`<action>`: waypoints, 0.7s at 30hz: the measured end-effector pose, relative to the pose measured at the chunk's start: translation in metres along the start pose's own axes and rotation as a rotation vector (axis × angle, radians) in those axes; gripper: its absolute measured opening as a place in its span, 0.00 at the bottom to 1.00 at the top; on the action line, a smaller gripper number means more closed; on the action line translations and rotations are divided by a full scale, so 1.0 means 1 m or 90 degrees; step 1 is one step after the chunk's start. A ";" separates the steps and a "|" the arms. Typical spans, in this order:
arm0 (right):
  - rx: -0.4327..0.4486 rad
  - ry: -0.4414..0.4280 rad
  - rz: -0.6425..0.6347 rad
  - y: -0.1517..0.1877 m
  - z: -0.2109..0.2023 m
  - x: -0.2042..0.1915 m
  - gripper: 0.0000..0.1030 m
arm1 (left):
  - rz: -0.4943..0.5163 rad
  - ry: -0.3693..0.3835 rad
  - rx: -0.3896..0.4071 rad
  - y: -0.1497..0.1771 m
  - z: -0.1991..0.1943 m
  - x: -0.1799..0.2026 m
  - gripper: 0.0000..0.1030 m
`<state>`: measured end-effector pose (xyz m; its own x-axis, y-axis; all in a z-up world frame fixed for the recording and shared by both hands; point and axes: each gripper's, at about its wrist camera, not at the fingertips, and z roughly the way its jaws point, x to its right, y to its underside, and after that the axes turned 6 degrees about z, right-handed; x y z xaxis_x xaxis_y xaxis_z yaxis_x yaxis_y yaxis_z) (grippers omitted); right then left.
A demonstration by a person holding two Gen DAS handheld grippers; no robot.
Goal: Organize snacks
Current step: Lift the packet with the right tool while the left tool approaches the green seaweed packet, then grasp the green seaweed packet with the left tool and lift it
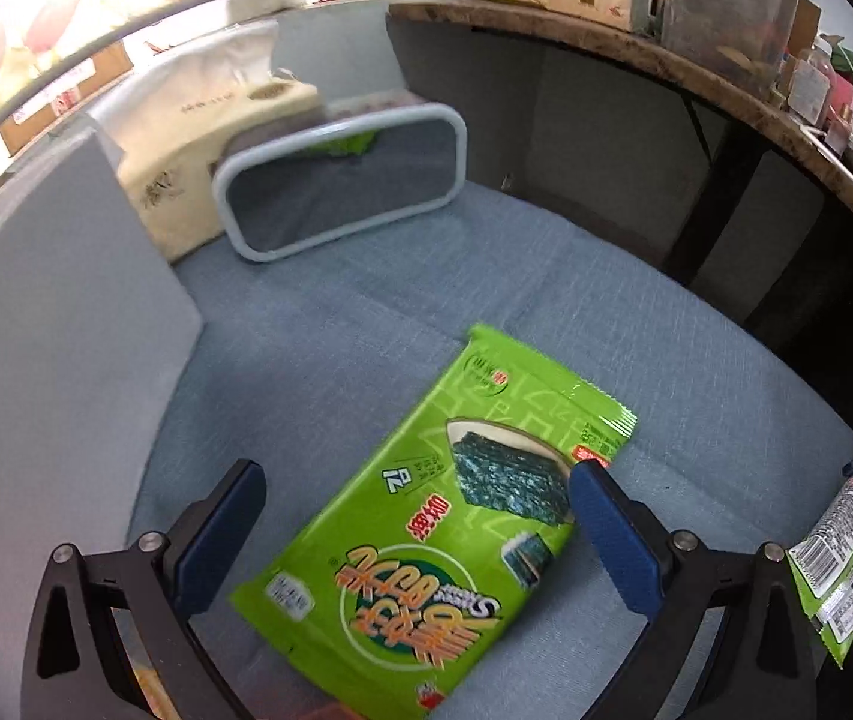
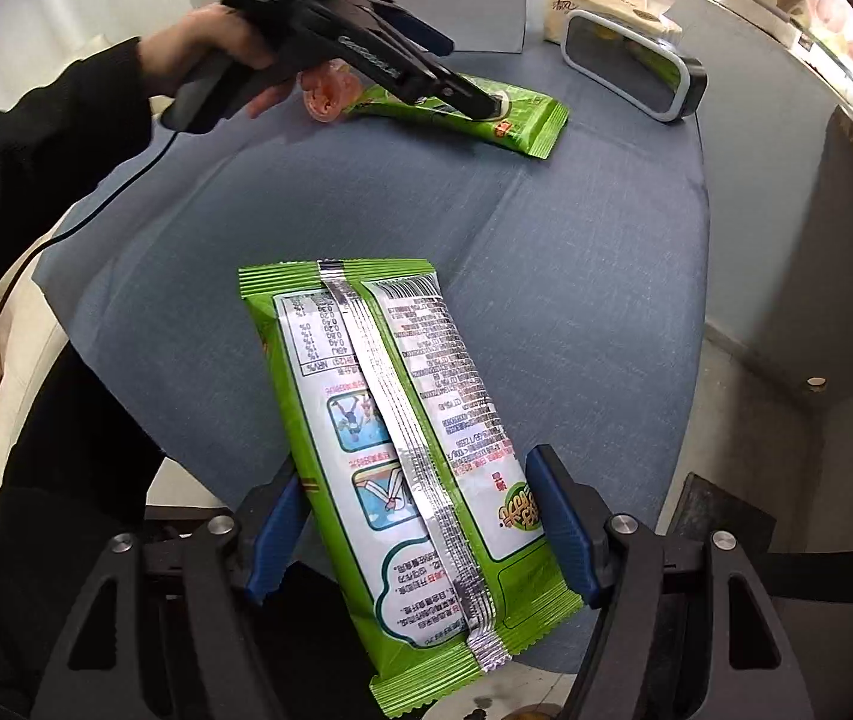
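Blue cloth (image 1: 366, 300) covers the table. My left gripper (image 1: 414, 516) hangs spread over one pack (image 1: 426, 540); bin (image 1: 342, 180) at 11 o'clock. Right gripper (image 2: 414, 534) clamps a second pack (image 2: 402, 450). Risk: slick foil slips from the pads (image 2: 558, 516), or left fingers (image 1: 612, 534) crush seaweed.

One snack packet (image 1: 426, 534) between the left hand-held gripper (image 1: 414, 516) fingers on the desk (image 1: 336, 324) — basket (image 1: 342, 180) beyond, tissue pack (image 1: 198, 138) behind it.

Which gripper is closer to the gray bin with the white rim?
Left. The left gripper is over a seaweed pack on the cloth, with the bin just ahead. The right gripper holds another pack at the near edge, across the table from the bin.
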<state>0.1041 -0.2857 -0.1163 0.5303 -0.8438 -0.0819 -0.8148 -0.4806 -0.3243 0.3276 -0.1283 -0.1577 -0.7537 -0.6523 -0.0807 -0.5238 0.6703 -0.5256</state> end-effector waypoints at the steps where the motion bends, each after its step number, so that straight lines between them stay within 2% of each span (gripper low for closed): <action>1: -0.001 0.001 0.001 -0.005 0.006 0.001 0.73 | 0.000 0.004 0.005 0.000 0.002 -0.001 1.00; 5: -0.002 -0.001 -0.007 -0.008 0.007 -0.002 0.73 | -0.008 0.027 -0.005 -0.002 0.004 -0.004 1.00; 7: 0.000 -0.005 -0.007 -0.009 0.004 -0.003 0.73 | 0.013 0.052 -0.013 0.000 0.003 0.001 1.00; 11: 0.004 -0.019 -0.004 -0.010 0.004 -0.005 0.73 | 0.068 0.038 -0.047 0.004 0.013 0.013 1.00; 17: 0.002 -0.023 0.001 -0.010 0.008 -0.007 0.73 | 0.048 0.050 -0.053 0.001 0.021 0.008 0.99; 19: 0.001 -0.025 -0.004 -0.007 0.009 -0.009 0.73 | 0.041 0.048 -0.049 -0.001 0.022 0.005 0.97; 21: 0.001 -0.026 -0.007 -0.007 0.005 -0.005 0.73 | 0.036 0.045 -0.044 -0.001 0.021 0.003 0.89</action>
<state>0.1087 -0.2765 -0.1185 0.5489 -0.8278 -0.1160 -0.8082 -0.4901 -0.3264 0.3338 -0.1385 -0.1755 -0.8078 -0.5875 -0.0482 -0.5036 0.7304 -0.4615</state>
